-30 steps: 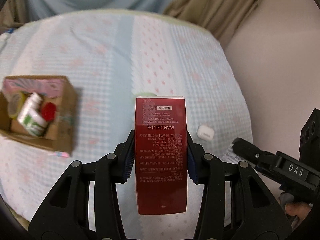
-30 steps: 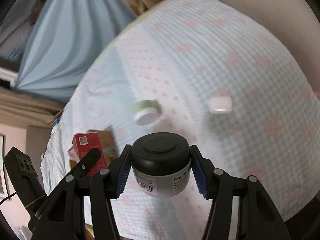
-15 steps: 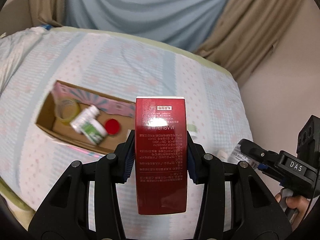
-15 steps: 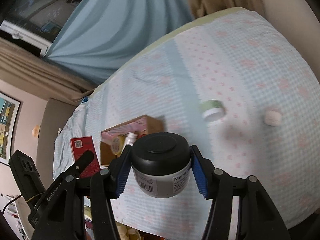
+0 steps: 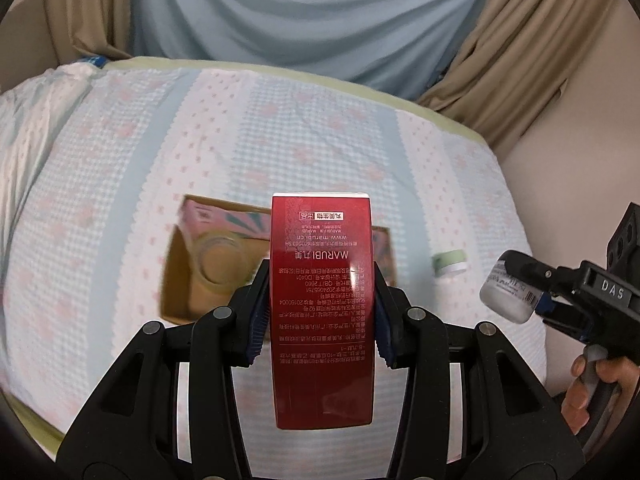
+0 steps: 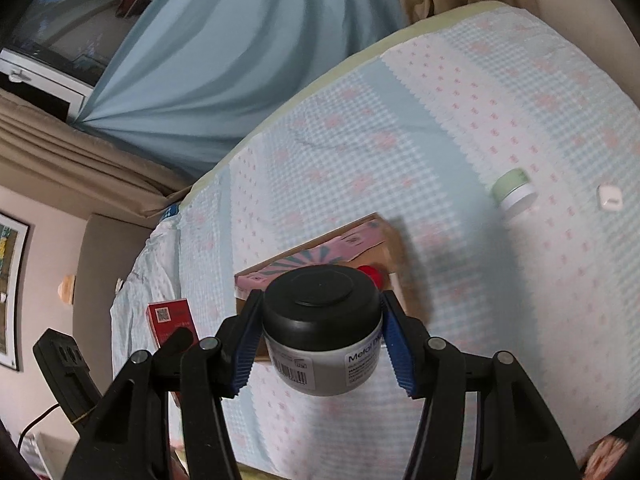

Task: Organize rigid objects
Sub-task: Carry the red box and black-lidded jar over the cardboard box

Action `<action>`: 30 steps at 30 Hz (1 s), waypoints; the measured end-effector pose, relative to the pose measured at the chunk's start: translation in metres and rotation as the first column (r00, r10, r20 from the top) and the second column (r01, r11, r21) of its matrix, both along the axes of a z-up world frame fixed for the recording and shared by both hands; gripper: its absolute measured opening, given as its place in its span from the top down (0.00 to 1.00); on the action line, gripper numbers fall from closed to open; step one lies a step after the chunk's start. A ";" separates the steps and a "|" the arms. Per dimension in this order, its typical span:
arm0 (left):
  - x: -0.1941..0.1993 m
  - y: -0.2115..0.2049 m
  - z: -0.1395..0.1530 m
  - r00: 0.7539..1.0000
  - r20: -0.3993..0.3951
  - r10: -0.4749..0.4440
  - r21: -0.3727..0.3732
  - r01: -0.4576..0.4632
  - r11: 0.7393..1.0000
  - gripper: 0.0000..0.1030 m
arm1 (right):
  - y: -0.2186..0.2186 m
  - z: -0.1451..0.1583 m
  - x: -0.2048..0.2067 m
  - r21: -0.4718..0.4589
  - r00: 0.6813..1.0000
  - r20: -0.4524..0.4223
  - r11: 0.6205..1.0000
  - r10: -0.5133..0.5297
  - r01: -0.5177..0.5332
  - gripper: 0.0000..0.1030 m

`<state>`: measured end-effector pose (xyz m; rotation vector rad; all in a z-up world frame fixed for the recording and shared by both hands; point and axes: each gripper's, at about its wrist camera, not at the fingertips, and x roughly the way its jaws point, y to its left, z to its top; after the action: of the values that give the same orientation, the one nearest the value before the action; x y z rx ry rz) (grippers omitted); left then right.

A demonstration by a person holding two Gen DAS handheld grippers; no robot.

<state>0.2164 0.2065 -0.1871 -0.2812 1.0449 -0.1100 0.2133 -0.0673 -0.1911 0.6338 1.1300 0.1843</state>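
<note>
1. Where the bed [image 5: 248, 152] fills both views, its checked sheet of pale blue and pink carries everything else, with blue and tan curtains [image 5: 280, 12] hanging behind it.
2. Near the middle of the sheet sits an open cardboard box [image 5: 176, 280], one pink patterned flap [image 6: 320, 258] raised along its far side; a roll of clear tape [image 5: 218, 260] lies inside, and a red cap [image 6: 372, 274] shows in it in the right wrist view.
3. Clamped between the pads of the left gripper [image 5: 320, 312], a tall red carton [image 5: 322, 300] is held in front of the box, hiding part of it.
4. Gripped by its sides in the right gripper [image 6: 322, 328], a grey jar [image 6: 324, 360] with a black lid is held in front of the box's near edge.
5. Right of the box, a small green tub [image 6: 514, 192] lies on its side on the sheet.
6. Just beyond the tub rests a small white case [image 6: 610, 198], apart from it.
</note>
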 end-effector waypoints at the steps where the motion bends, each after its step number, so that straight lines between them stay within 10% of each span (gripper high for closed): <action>1: 0.005 0.011 -0.006 1.000 -0.010 -0.013 0.002 0.013 1.000 0.61 | 0.009 -0.002 0.002 -0.001 1.000 -0.003 1.000 -0.008 0.008 0.49; 13: 0.059 0.080 -0.091 0.990 -0.120 -0.076 0.022 0.079 0.997 0.61 | 0.097 -0.080 0.025 -0.044 0.991 -0.131 0.999 -0.009 0.003 0.49; 30: 0.083 0.061 -0.191 0.944 -0.270 -0.189 0.059 0.212 0.975 0.62 | 0.105 -0.180 0.042 -0.320 0.961 -0.260 0.930 0.096 -0.179 0.49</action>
<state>0.2993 0.2676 -0.3779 -0.1100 1.3383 -0.2147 0.2555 0.0377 -0.3715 0.2695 1.4047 0.0287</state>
